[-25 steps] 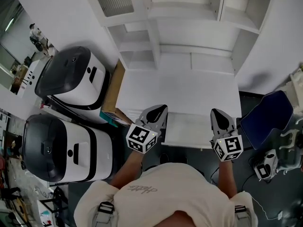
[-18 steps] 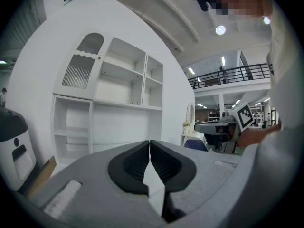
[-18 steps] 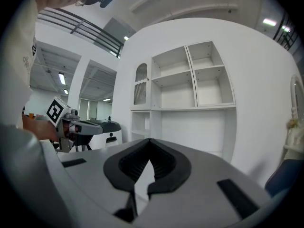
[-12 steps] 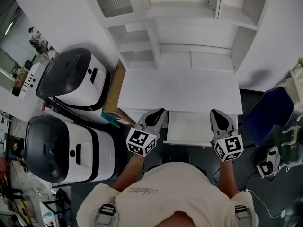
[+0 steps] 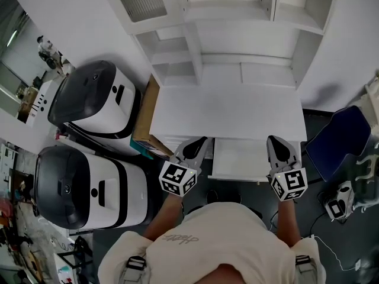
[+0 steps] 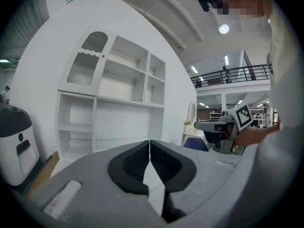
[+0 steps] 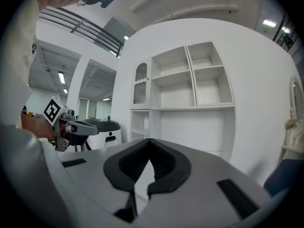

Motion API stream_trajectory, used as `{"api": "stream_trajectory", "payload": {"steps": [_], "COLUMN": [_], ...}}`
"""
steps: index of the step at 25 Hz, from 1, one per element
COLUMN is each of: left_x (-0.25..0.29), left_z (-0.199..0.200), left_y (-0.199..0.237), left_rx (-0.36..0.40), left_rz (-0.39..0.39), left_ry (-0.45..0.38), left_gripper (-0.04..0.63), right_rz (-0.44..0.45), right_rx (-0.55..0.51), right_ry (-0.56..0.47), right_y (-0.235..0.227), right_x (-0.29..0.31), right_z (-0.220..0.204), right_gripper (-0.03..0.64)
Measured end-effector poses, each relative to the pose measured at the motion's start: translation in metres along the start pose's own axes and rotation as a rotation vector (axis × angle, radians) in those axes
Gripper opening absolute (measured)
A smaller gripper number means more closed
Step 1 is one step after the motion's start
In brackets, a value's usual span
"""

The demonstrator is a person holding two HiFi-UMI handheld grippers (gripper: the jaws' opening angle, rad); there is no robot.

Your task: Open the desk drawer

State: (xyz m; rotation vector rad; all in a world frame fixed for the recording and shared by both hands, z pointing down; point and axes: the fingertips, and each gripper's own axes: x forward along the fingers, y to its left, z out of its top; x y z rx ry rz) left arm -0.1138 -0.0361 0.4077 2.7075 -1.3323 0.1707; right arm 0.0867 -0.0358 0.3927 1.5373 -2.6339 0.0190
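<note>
Left gripper, right gripper barely shifted, flanking drawer.

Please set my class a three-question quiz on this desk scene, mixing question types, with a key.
1. True or false: the left gripper is gripping the drawer.
2. The right gripper has its jaws: A) wide apart; B) together with nothing between them; C) shut on a cable.
3. Fill in: in the head view, the black-topped white machines stand to the ____ of the desk.
Key: 1 false; 2 B; 3 left.
</note>
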Motion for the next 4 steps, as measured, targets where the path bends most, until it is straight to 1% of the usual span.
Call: {"api": "stream_trajectory", "payload": {"steps": [4], "left_x": [0.0003], "left_z": [-0.0071], "left_y": [-0.0007], "left_rx": [-0.009], "left_rz": [-0.004], "left_ry": [0.013], "left_gripper": [0.017], "right_rz": [0.008], "right_rx": [-0.011], "right_ry": [0.011], "right_y": [0.0034], "right_x": [0.0027], "right_z": [-0.0031], "right_gripper": [0.002]}}
